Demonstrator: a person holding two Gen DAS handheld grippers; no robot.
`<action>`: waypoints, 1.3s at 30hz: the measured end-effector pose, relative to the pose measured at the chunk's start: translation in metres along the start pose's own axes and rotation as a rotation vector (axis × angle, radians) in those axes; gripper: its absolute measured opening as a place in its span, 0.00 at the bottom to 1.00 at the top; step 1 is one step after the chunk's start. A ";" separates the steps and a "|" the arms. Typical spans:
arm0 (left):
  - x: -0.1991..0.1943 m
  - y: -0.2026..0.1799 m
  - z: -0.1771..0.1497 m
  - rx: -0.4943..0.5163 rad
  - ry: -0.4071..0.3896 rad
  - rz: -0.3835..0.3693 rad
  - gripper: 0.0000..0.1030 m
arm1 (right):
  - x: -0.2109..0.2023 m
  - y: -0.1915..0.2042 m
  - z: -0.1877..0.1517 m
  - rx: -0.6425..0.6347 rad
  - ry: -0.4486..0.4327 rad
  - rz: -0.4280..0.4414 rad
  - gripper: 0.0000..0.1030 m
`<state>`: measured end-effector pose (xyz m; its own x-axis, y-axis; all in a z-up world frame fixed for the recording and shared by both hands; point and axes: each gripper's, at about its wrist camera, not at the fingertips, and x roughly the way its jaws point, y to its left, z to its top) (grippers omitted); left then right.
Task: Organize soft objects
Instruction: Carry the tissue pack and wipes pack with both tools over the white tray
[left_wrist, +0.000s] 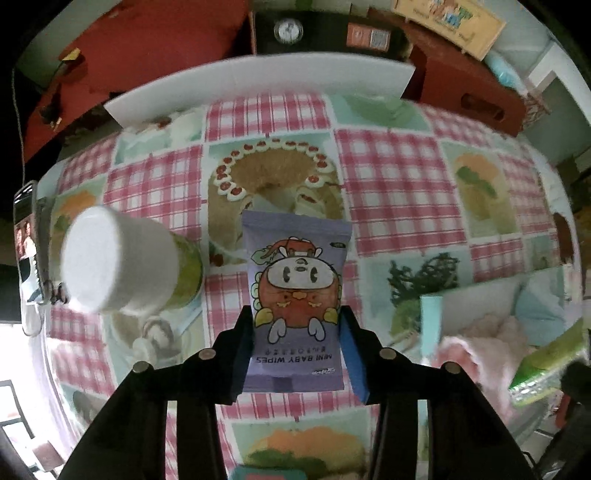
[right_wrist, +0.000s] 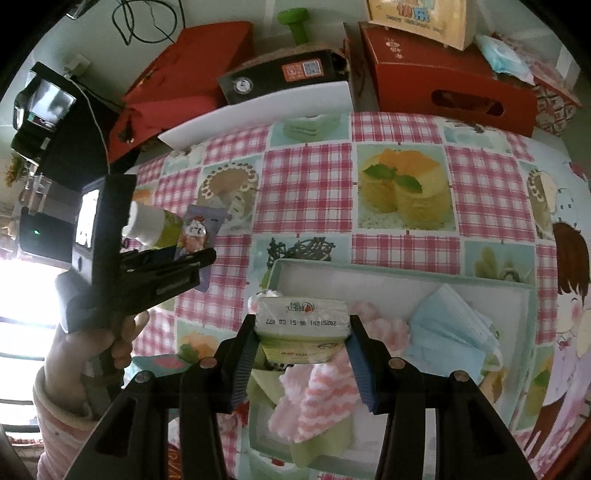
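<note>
Nearest us, our right tool (right_wrist: 301, 345) clenches a green tissue pack (right_wrist: 303, 325) over the tray (right_wrist: 406, 275), above a pink cloth (right_wrist: 317, 395) and blue masks (right_wrist: 447, 332) already inside. Our left tool (left_wrist: 297, 347) grips a purple wipes pack (left_wrist: 295, 295) by its near end, its long axis running away from us over the counter (left_wrist: 399, 177). The tray lies to that tool's right, so we judge the wipes must travel rightward. Only the left view shows the pads against the wipes; only the right view shows the tray's contents and the hand (right_wrist: 92, 347) behind the left tool. Farther left stands a white-capped bottle (left_wrist: 122, 258).
</note>
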<state>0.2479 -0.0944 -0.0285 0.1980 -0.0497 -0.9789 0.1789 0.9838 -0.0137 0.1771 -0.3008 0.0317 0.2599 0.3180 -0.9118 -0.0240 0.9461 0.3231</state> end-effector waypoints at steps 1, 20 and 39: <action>-0.008 -0.001 -0.004 -0.002 -0.014 -0.006 0.45 | -0.003 0.001 -0.002 -0.001 -0.003 -0.001 0.49; -0.131 -0.013 -0.088 -0.061 -0.231 -0.114 0.45 | -0.066 0.010 -0.062 -0.005 -0.060 0.006 0.49; -0.162 -0.088 -0.141 0.040 -0.271 -0.135 0.45 | -0.100 -0.062 -0.134 0.123 -0.101 -0.006 0.49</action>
<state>0.0644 -0.1486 0.1026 0.4190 -0.2287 -0.8787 0.2577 0.9579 -0.1265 0.0234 -0.3827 0.0686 0.3558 0.2987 -0.8856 0.0947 0.9312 0.3521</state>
